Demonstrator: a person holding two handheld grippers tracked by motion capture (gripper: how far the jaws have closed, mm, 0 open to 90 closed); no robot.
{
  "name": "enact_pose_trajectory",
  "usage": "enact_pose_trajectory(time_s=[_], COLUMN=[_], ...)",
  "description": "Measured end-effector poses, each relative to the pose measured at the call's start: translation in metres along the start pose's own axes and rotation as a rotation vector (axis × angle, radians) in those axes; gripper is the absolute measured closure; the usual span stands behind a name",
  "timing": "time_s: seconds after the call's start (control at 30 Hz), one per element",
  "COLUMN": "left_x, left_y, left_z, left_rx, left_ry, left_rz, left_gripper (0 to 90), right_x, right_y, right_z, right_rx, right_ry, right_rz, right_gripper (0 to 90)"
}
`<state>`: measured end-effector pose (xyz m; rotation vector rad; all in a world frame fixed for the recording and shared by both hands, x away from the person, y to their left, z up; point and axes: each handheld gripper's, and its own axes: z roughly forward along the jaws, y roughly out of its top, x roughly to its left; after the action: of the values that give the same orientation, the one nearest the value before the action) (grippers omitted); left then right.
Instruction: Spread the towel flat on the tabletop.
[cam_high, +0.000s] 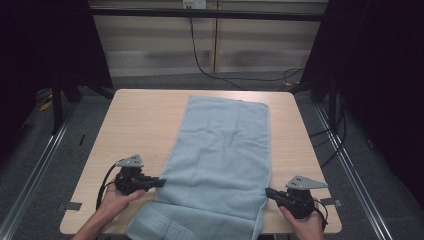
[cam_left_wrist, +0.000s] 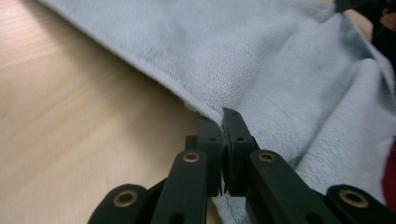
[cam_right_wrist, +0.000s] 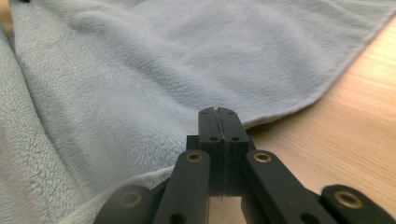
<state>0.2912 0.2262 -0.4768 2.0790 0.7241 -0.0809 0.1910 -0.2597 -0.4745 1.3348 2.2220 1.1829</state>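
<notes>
Pale blue terry towel (cam_high: 220, 155) lies lengthwise down the middle of the light wooden table (cam_high: 140, 125), its far edge close to the table's far side, its near end hanging over the near edge, where a woven band pattern shows in the high view. Cloth mostly flat; a few soft folds toward the near end.

My left gripper (cam_high: 161, 183) sits at the towel's left edge, near end of the table, pointing right into the cloth. In the left gripper view (cam_left_wrist: 225, 122) the jaws are pressed together with the towel's hem caught between the pads; the edge lifts into a small ridge where it enters them. Bare wood to the left of that view, blue pile to the right.

My right gripper (cam_high: 268, 191) mirrors it at the towel's right edge, also near, pointing left. In the right gripper view (cam_right_wrist: 218, 120) the jaws meet flush, tips right at the hem; the cloth runs up to and under them. I read it as pinching the edge, though the fabric between the pads is hidden by the jaws themselves.

Both hands low at the table's near corners, cables trailing back

Grey floor and dark frame posts surround the table
</notes>
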Motion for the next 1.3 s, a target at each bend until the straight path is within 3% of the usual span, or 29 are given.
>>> enact_pose_trajectory(time_s=[0.07,0.27,0.33,0.43,0.53,0.67,0.73,0.8,0.83,0.93,1.07,1.13,1.2,1.23,1.27,1.3], left_x=[-0.007,-0.023,-0.024,-0.014,0.003,0.026,0.036,0.045,0.047,0.054,0.06,0.057,0.053,0.05,0.048,0.046], left_y=[-0.014,-0.045,-0.044,-0.03,-0.006,0.024,0.034,0.042,0.044,0.046,0.038,0.032,0.029,0.029,0.029,0.029], left_z=[-0.014,-0.03,-0.035,-0.038,-0.024,0.005,0.013,0.025,0.029,0.04,0.05,0.053,0.053,0.054,0.054,0.054], left_rx=[-0.014,0.001,-0.014,-0.052,-0.061,-0.032,-0.05,-0.04,-0.021,-0.011,0.027,0.051,0.043,0.048,0.063,0.067], left_ry=[-0.004,-0.017,0.005,0.061,0.09,0.12,0.117,0.146,0.156,0.176,0.19,0.253,0.264,0.274,0.281,0.292], left_rz=[-0.032,-0.056,-0.055,-0.047,-0.035,-0.022,-0.037,-0.035,-0.028,-0.025,-0.023,0.039,0.05,0.068,0.086,0.103], left_gripper=[87.8,84.9,68.0,54.2,50.3,52.5,54.4,54.6,54.2,51.4,47.5,44.5,41.3,42.1,46.9,50.4], right_x=[0.002,0.016,0.019,0.016,0.009,0.0,-0.005,-0.011,-0.015,-0.025,-0.032,-0.034,-0.034,-0.032,-0.031,-0.031], right_y=[0.0,-0.006,-0.006,0.0,0.015,0.042,0.057,0.072,0.079,0.089,0.089,0.085,0.082,0.079,0.075,0.074], right_z=[-0.001,0.003,0.001,-0.002,0.005,0.033,0.048,0.066,0.073,0.095,0.121,0.13,0.133,0.137,0.137,0.136], right_rx=[0.001,0.047,0.049,0.015,-0.014,-0.013,-0.006,-0.001,-0.003,-0.001,0.055,0.082,0.097,0.12,0.096,0.092], right_ry=[0.012,0.051,0.047,0.036,0.051,0.082,0.104,0.098,0.116,0.095,0.07,0.04,0.02,-0.002,0.002,0.0], right_rz=[-0.012,-0.049,-0.057,-0.053,-0.049,-0.084,-0.09,-0.11,-0.106,-0.1,-0.105,-0.123,-0.129,-0.161,-0.177,-0.168], right_gripper=[90.0,88.3,83.0,70.8,60.5,53.5,52.2,48.9,48.8,45.9,41.1,39.6,41.8,43.7,46.5,46.4])
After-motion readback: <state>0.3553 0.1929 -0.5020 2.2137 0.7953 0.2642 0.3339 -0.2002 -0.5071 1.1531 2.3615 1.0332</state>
